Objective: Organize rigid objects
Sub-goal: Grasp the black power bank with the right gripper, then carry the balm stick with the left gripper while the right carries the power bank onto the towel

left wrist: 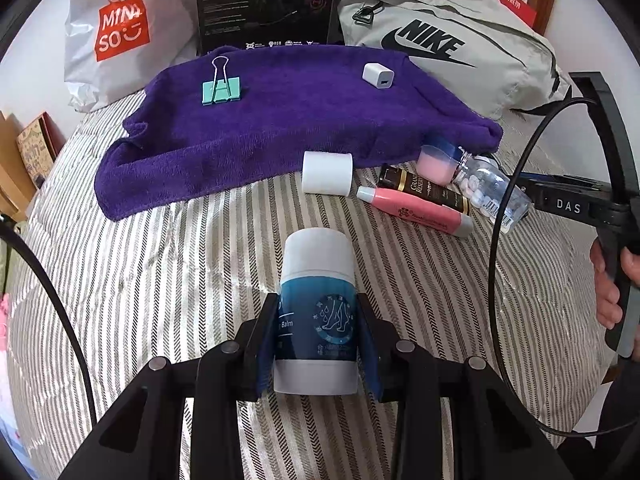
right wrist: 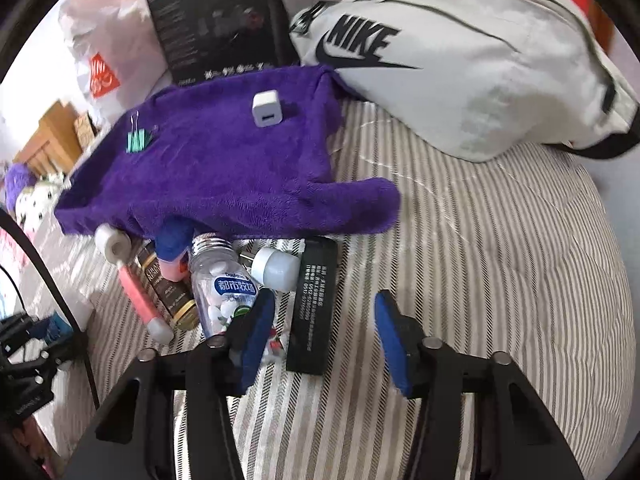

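Observation:
My left gripper [left wrist: 318, 332] is shut on a blue and white balm stick [left wrist: 316, 320], held upright above the striped bed. A purple towel [left wrist: 280, 120] lies ahead with a green binder clip [left wrist: 221, 91] and a white charger cube [left wrist: 378, 76] on it. At its front edge lie a white roll [left wrist: 327, 173], a pink tube [left wrist: 416, 210], a black and gold tube [left wrist: 424, 188] and a clear pill bottle [left wrist: 492, 190]. My right gripper [right wrist: 324, 340] is open and empty, over a black flat box [right wrist: 314, 304] beside the pill bottle [right wrist: 222, 284] and a white cap [right wrist: 276, 268].
A grey Nike bag [left wrist: 448, 40], a black carton [left wrist: 266, 2] and a white Miniso bag [left wrist: 120, 28] stand behind the towel. The bed's left edge drops off to wooden furniture [right wrist: 52, 136]. Black cables loop at both sides.

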The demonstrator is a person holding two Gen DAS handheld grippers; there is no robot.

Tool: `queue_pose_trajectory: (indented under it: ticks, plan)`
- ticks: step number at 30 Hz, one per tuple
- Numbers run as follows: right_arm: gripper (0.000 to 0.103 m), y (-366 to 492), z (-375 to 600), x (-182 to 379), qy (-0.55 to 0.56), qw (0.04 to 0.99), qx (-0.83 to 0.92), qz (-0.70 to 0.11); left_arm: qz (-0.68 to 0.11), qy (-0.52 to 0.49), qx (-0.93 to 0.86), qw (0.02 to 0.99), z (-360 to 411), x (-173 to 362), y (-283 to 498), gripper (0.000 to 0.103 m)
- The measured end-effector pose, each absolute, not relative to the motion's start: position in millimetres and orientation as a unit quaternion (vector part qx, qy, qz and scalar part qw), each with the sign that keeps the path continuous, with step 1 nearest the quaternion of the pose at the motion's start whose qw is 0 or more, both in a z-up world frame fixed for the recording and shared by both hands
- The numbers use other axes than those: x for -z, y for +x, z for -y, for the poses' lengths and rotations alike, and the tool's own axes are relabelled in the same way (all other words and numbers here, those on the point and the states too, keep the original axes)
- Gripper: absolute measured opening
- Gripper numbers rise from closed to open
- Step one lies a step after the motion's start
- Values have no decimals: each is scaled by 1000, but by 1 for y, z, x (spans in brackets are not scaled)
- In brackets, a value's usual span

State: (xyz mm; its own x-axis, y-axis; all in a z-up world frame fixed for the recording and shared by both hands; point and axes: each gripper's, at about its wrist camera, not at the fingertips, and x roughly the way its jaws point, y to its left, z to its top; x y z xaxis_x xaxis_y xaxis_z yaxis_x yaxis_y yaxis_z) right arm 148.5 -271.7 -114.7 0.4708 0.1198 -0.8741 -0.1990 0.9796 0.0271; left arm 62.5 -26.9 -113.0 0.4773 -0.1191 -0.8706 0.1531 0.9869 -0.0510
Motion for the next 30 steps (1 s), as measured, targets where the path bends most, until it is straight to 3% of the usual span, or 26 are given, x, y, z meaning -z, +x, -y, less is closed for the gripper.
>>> queue_pose_trajectory:
  ticks: [11, 30]
  plan:
    - [24, 153, 266, 123, -54, 858, -104, -501, -499, 41, 74, 863, 36, 118, 71, 35]
    - [24, 146, 269, 124, -79, 862, -113, -488, -495, 19, 81, 865, 32, 117, 68, 34]
